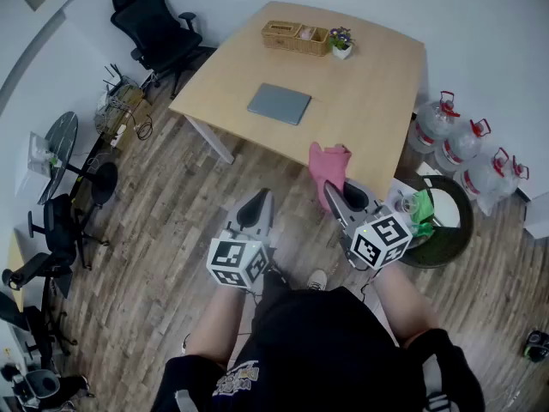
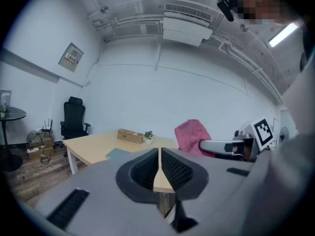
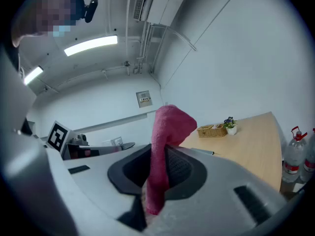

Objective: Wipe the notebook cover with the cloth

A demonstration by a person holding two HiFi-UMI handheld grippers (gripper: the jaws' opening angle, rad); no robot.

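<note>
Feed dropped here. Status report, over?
Left gripper shut, empty. Right gripper shut on pink cloth. Grey notebook flat on table, not yet reached. Nothing on it.

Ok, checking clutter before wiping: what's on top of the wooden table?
A flat grey notebook, a rectangular wicker basket and a potted plant. Basket contents: too small to tell. The pink cloth hides part of the near edge.

- A notebook point(image 1: 280, 104) lies near the middle of the table point(image 1: 377, 84), well ahead of the person.
- A basket point(image 1: 295, 38) sits at the table's far edge, a potted plant point(image 1: 341, 43) just beside it on the right.
- An office chair point(image 1: 153, 26) stands off the table's far left corner; water bottles point(image 1: 470, 148) cluster on the floor to its right.
- The cloth point(image 1: 329, 163), between the right gripper's point(image 1: 333, 192) jaws, hangs before the table's near edge, the left gripper point(image 1: 257, 197) alongside.
</note>
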